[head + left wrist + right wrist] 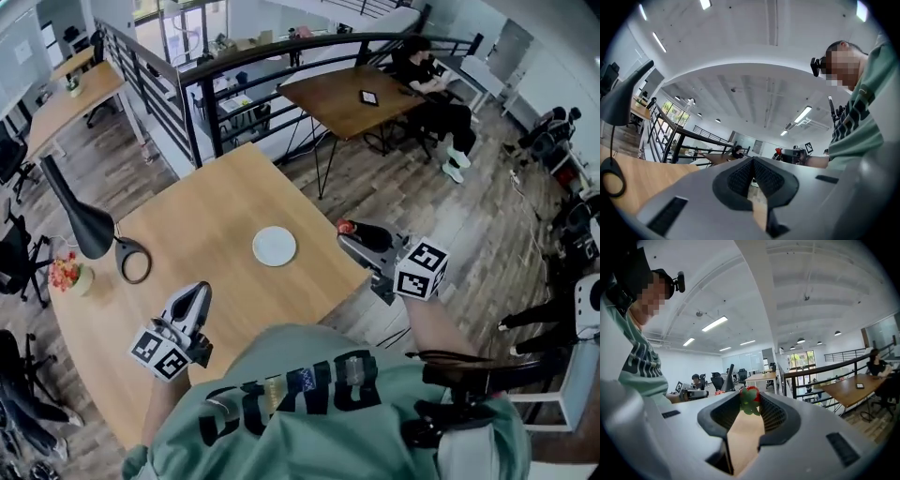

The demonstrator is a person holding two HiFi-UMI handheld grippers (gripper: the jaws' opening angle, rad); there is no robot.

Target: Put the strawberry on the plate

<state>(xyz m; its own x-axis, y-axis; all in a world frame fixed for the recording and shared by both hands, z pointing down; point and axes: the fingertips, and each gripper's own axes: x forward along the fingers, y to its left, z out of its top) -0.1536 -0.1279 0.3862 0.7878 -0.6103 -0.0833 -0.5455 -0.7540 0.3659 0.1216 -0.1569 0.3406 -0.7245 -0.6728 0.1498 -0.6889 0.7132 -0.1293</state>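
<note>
Two grippers were in frame in the head view. Your left gripper (pixel 198 291) was over the near part of the wooden table (pixel 206 211). Your right gripper (pixel 347 234) was at the table's right edge.

Head view only:
- The white plate (pixel 274 246) lay bare on the table between the two grippers, nearer the right one.
- The strawberry (pixel 345 227) showed as a small red spot at the right gripper's tips. It was to the right of the plate and clear of it.
- A black lamp (pixel 82 217) and a small flower pot (pixel 67 274) stood at the table's left side.

Right gripper view only:
- The grip itself: both pads pinched the strawberry (pixel 750 399) at the very tips of the right gripper (pixel 750 401).
- The plate did not appear in this view.

Left gripper view only:
- The pads of the left gripper (pixel 752 165) were pressed together at the tips, with nothing between them.
- Your right gripper showed small in the distance.

Strawberry orientation:
- In the right gripper view the green leaves faced the camera and the red body sat behind and above them.
- The long axis therefore ran roughly along the jaws, leafy end towards you and tip away.
- The head view was too small to confirm this.
</note>
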